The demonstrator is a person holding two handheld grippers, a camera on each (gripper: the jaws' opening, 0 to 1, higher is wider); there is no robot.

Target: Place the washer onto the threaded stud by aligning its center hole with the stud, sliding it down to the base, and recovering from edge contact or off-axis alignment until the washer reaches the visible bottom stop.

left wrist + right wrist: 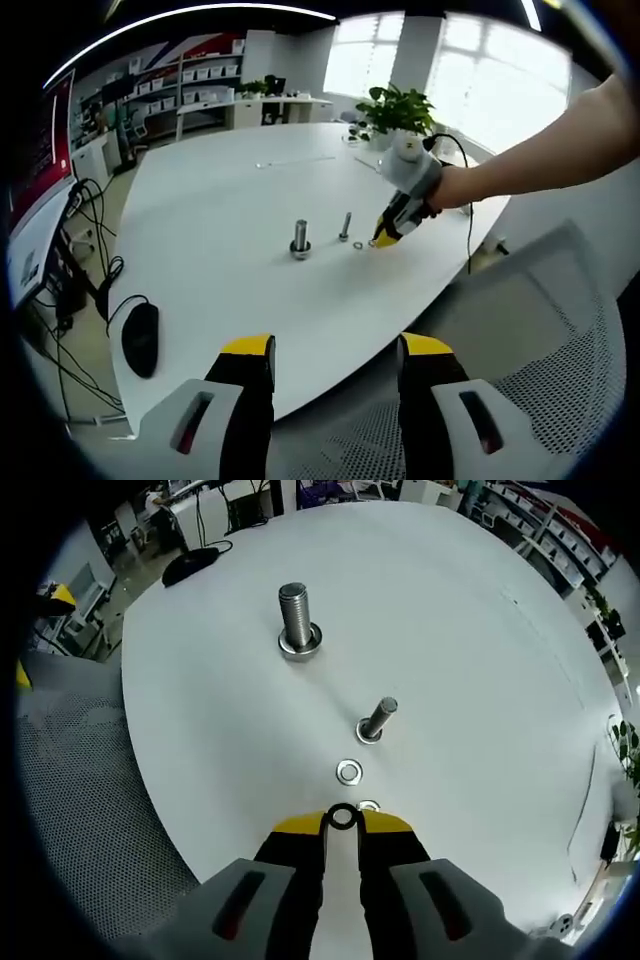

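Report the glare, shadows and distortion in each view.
Left gripper view: bright windows wash out, ceiling light bows along the rim, table edge curves. Right gripper view: even light, soft short shadows beside the large stud and small stud, round-warped table.

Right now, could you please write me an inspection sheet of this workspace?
Surface: white table, mostly bare.
Job's things: large stud and small stud upright; one washer flat near small stud; another washer gripped.
Clutter: mouse near the edge.
Grippers: right hand-held gripper shut on a washer; left hand-held gripper open, off the table.
Cables: mouse cable; black cable past the far edge.
Surroundings: mesh chair, plant, shelves.
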